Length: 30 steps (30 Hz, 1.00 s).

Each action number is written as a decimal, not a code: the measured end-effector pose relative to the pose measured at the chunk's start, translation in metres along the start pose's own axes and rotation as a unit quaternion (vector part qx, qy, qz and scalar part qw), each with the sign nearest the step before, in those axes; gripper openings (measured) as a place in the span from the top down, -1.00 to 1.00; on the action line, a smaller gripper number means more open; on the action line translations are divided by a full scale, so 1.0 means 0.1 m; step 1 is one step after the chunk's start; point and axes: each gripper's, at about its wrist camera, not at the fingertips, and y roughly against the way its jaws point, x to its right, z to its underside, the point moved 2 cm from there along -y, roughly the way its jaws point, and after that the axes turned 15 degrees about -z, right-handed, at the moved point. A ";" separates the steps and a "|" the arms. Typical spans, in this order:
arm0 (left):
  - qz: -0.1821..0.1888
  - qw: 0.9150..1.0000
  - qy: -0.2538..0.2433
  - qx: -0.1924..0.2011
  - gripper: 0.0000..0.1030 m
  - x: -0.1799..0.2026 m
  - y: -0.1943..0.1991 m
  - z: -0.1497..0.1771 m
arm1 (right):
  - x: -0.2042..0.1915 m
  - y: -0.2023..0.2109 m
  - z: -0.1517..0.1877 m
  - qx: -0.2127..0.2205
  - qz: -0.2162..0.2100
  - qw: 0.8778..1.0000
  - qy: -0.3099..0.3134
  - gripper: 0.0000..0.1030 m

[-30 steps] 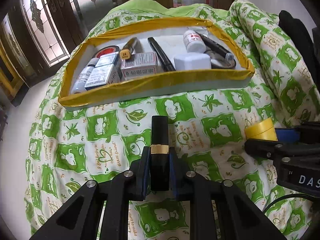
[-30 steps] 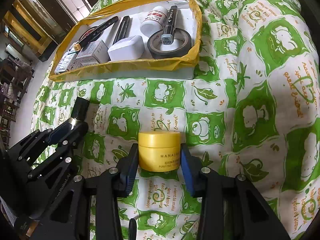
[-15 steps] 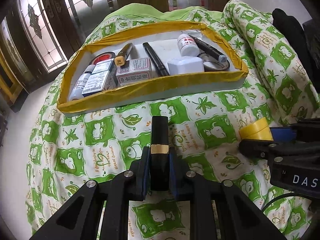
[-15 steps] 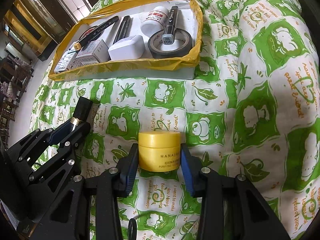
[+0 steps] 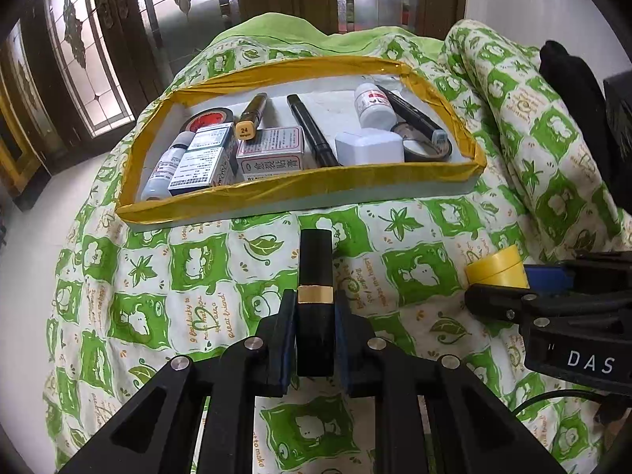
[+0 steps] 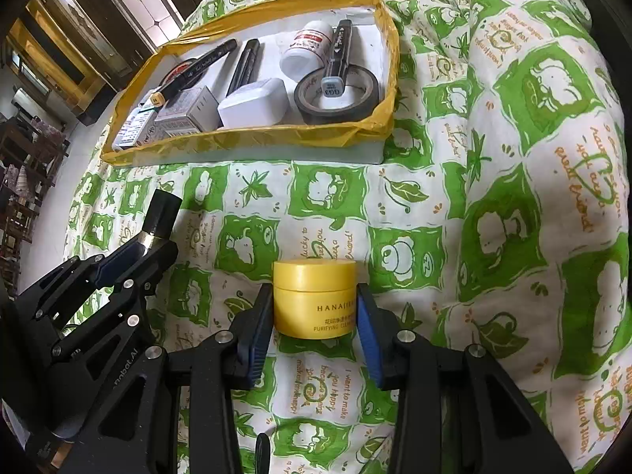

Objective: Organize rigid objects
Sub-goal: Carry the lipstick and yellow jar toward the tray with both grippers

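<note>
Only the right wrist view shows the yellow jar's (image 6: pixel 314 296) label.

Green-patterned quilt (image 5: pixel 205 260), stained-glass doors (image 5: pixel 98 79)

Your glossy black plastic lipstick tube (image 5: pixel 315 300) carries a polished gold metal band. Your yellow plastic cream jar (image 6: pixel 314 299) looks smooth, satin. The green-and-white printed quilt (image 6: pixel 493 205) is soft matt cloth. The shallow tray's (image 5: pixel 300 189) rim is wrapped in shiny, wrinkled yellow tape. Gripper pads (image 6: pixel 256 345) look ribbed blue rubber.
</note>
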 end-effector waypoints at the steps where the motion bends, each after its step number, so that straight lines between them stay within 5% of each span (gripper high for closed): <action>1: 0.003 1.000 0.003 -0.001 0.66 -0.01 -0.01 -0.01 | 0.00 0.01 0.00 0.001 -0.001 1.000 0.000 0.24; 19: 0.074 0.991 0.106 -0.030 0.66 -0.33 -0.07 -0.06 | -0.02 0.08 0.02 0.012 -0.005 1.000 0.001 0.24; 30: 0.082 0.990 0.111 -0.028 0.66 -0.34 -0.02 -0.04 | -0.05 0.25 -0.03 0.037 -0.036 0.999 0.001 0.24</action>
